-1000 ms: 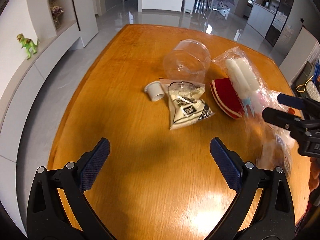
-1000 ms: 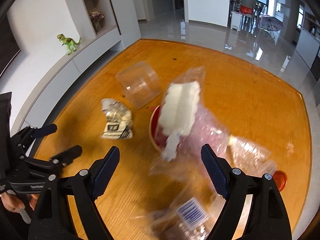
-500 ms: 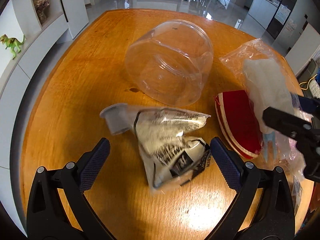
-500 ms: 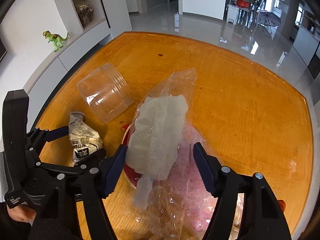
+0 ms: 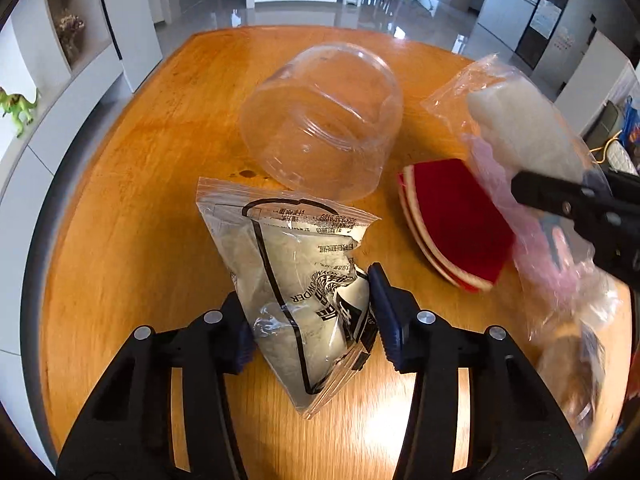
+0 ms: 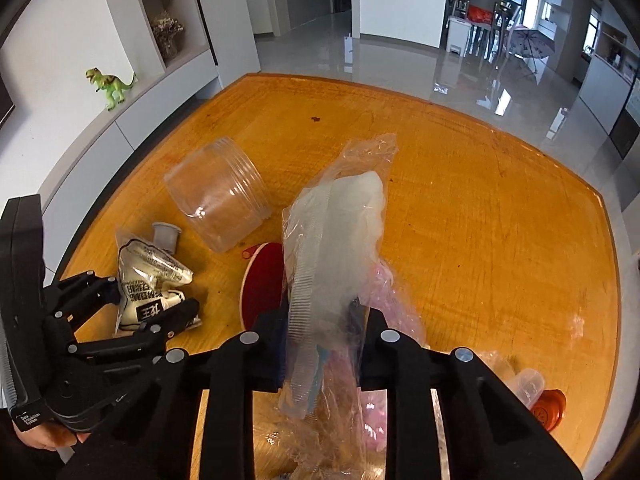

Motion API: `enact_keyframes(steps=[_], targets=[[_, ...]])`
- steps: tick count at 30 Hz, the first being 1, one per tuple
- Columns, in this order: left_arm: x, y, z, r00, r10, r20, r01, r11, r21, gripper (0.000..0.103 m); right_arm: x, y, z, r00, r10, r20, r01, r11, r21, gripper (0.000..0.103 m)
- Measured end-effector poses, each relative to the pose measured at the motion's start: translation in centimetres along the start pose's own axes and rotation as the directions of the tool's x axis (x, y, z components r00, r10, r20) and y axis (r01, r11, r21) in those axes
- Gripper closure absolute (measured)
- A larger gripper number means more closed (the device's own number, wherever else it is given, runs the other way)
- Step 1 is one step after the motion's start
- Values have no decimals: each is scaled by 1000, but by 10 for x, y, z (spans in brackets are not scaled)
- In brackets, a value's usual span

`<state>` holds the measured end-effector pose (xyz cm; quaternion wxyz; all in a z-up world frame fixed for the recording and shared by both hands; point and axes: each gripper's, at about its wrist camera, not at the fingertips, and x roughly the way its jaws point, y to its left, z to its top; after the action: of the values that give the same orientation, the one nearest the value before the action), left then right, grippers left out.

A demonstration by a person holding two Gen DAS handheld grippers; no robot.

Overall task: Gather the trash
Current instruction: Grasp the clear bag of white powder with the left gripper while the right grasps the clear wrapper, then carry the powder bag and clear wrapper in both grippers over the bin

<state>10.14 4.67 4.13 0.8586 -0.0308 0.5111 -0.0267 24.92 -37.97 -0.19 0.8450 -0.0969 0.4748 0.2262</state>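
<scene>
Both grabs underway, nothing binned yet: left gripper [image 5: 312,316] jaws closing on the printed zip pouch [image 5: 296,280] between its pads, right gripper [image 6: 322,336] jaws closing on the clear bag of white plastic [image 6: 336,240], pads pressing both. Still left beyond the fingers: clear plastic jar [image 5: 324,120], red paper plates [image 5: 452,220], small grey cup [image 6: 165,236], orange cap [image 6: 550,408] right of the right fingers. Round orange wooden table [image 6: 480,200], glossy grey floor, white shelving with toy dinosaur [image 6: 110,84]; no bin visible.

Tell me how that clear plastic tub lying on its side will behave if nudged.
The clear plastic tub lies on its round wall, so it will probably roll across the table. It looks empty and thin, so likely light, and it may dent if squeezed.
</scene>
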Motion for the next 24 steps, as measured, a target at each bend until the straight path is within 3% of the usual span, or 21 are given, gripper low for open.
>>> enact_keyframes(steps=[13, 24], targets=[[-86, 22, -49, 995, -9, 102, 12, 1000, -25, 55, -64, 46, -28, 996, 62, 62, -61, 998, -17, 78], [-133, 76, -141, 989, 63, 133, -44, 989, -143, 55, -75, 120, -88, 981, 192, 15, -190, 979, -70, 78]])
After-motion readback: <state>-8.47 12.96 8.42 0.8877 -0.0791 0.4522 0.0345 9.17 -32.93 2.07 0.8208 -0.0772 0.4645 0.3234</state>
